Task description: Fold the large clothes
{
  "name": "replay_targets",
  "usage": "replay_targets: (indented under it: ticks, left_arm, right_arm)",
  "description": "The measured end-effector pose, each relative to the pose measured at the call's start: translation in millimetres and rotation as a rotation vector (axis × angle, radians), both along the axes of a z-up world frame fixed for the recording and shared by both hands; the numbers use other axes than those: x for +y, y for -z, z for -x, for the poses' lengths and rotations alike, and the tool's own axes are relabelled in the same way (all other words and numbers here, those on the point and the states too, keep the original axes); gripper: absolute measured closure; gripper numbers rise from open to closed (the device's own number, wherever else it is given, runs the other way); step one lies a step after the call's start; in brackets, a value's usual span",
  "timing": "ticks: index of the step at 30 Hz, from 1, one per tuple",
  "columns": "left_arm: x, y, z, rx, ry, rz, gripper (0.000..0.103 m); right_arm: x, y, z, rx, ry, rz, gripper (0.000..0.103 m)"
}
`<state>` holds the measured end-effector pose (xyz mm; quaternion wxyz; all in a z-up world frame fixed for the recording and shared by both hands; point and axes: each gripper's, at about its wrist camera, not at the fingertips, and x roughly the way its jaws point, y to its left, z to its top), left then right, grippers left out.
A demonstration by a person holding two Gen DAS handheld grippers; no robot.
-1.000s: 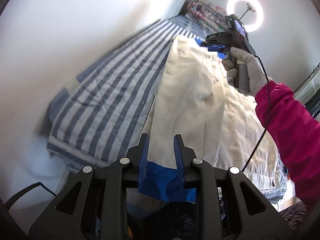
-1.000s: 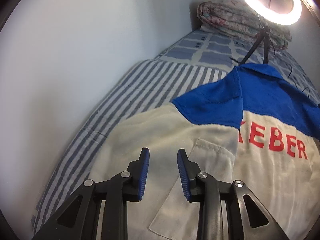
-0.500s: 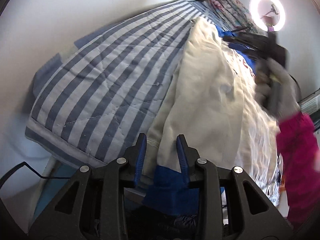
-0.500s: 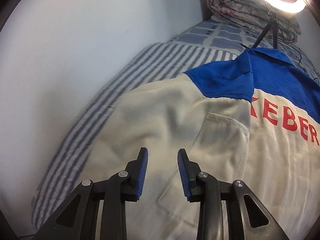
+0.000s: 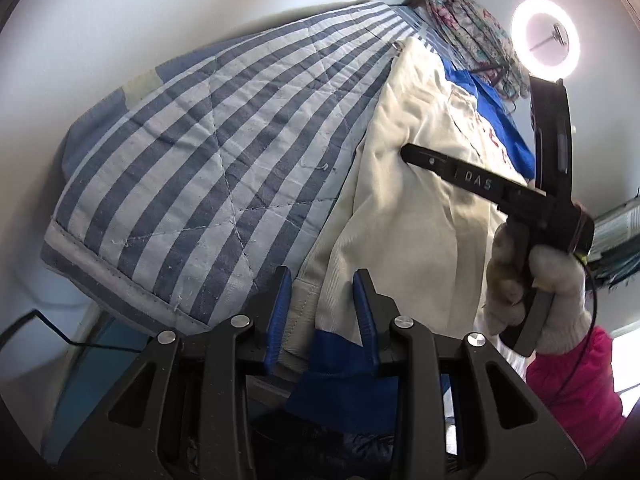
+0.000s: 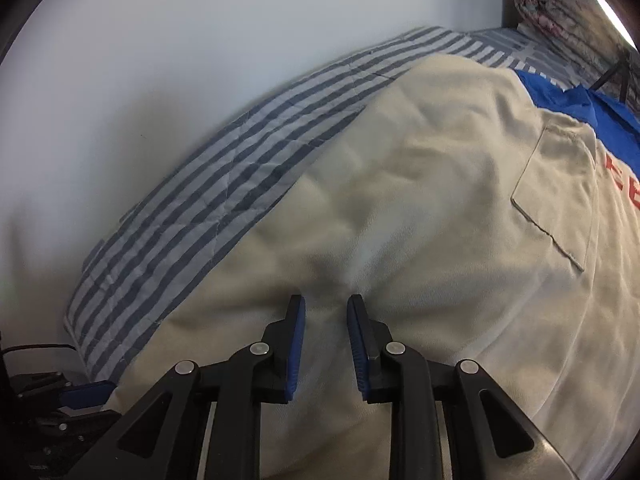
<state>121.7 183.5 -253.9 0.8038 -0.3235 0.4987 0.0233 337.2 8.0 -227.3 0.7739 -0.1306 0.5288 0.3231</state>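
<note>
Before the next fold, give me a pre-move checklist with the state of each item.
1. Left gripper has the cream sleeve with its blue cuff between its fingers: ok; firm pinch: cannot tell.
2. Right gripper on the cream jacket, jaws closing, cloth bunched at the tips: ok; caught: cannot tell.
3. Jacket lies on the striped quilt: ok.
4. Ring light stands clear of the cloth: ok.
5. Jacket flat: not ok, wrinkled.
</note>
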Motion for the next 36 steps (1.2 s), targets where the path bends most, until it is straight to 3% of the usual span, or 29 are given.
replay_targets:
  ticks: [6, 10, 12, 14, 19, 21, 25, 30, 31, 33, 36]
  left_arm:
    - [8.9, -9.1, 10.0, -0.036, -0.008, 0.066, 0.072]
    - [7.2, -8.5, 15.2, -0.03, 0.02, 0.062, 0.067]
    - [8.3, -6.5, 17.6, -0.022, 0.016, 0.062, 0.059]
    - [13.2, -3.4, 20.9, -0.013, -0.006, 0.078, 0.059]
    - [25.8, 7.3, 20.2, 0.004, -0.047, 0.182, 0.055]
    - [27.1, 8.9, 18.9, 0.004, -0.051, 0.205, 0.052]
    - [22.9, 7.6, 17.2, 0.004, -0.039, 0.185, 0.051]
    - [8.7, 2.9, 10.1, -0.001, 0.014, 0.116, 0.052]
    - [4.6, 1.5, 9.0, 0.0, 0.029, 0.091, 0.052]
    - [-1.6, -0.5, 7.2, 0.01, 0.046, 0.026, 0.073]
    - [-4.2, -6.0, 9.5, -0.013, 0.045, 0.024, 0.084]
  right_arm:
    - [-25.9, -35.5, 34.0, 0.022, 0.009, -0.093, 0.075]
    - [-59.8, -56.1, 74.6, -0.027, 0.012, -0.179, 0.055]
    - [-71.7, -60.9, 91.2, -0.03, 0.022, -0.221, 0.05]
    - [-77.5, -61.1, 98.2, -0.009, 0.009, -0.228, 0.049]
    - [-78.8, -53.4, 104.0, 0.079, 0.003, -0.236, 0.042]
    - [-79.2, -43.9, 105.6, 0.135, 0.005, -0.253, 0.044]
    - [-70.5, -29.0, 114.5, 0.113, -0.042, -0.171, 0.058]
    - [-66.0, -13.6, 116.2, 0.117, -0.031, -0.127, 0.06]
    - [-65.9, -14.5, 115.1, 0.122, -0.032, -0.127, 0.061]
    - [-68.7, -18.2, 112.7, 0.143, -0.028, -0.142, 0.061]
    - [-77.3, -27.5, 103.3, 0.16, -0.001, -0.186, 0.061]
